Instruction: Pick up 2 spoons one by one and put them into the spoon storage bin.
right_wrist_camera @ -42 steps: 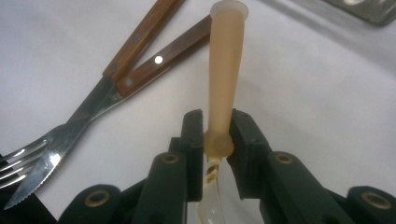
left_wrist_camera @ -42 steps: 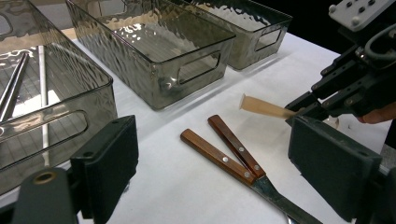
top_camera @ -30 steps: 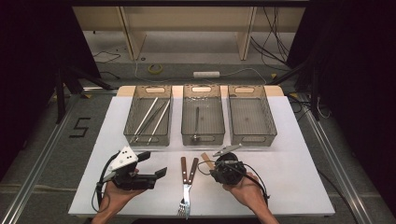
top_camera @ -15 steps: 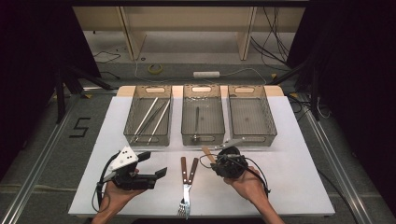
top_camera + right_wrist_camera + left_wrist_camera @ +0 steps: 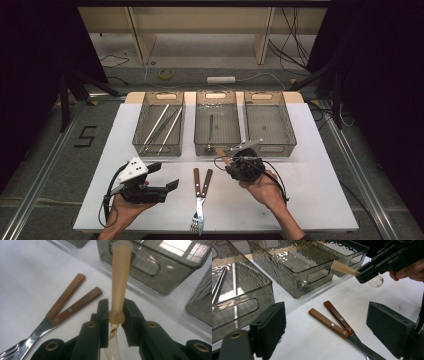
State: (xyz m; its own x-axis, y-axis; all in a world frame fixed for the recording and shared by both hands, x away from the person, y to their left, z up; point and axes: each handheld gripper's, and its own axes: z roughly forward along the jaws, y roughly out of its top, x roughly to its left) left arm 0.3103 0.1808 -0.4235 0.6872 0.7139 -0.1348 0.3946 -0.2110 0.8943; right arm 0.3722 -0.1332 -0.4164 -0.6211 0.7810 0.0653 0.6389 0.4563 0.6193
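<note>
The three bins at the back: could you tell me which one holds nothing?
The right-hand bin is empty; the left bin holds long metal utensils, the middle bin one dark utensil.

Three bins stand in a row across the far half of the table. The left bin has long rods lying in it, the middle bin one utensil. In front of the middle bin, two forks lie side by side, between the left gripper and the right gripper, which holds a spoon near the right bin.
</note>
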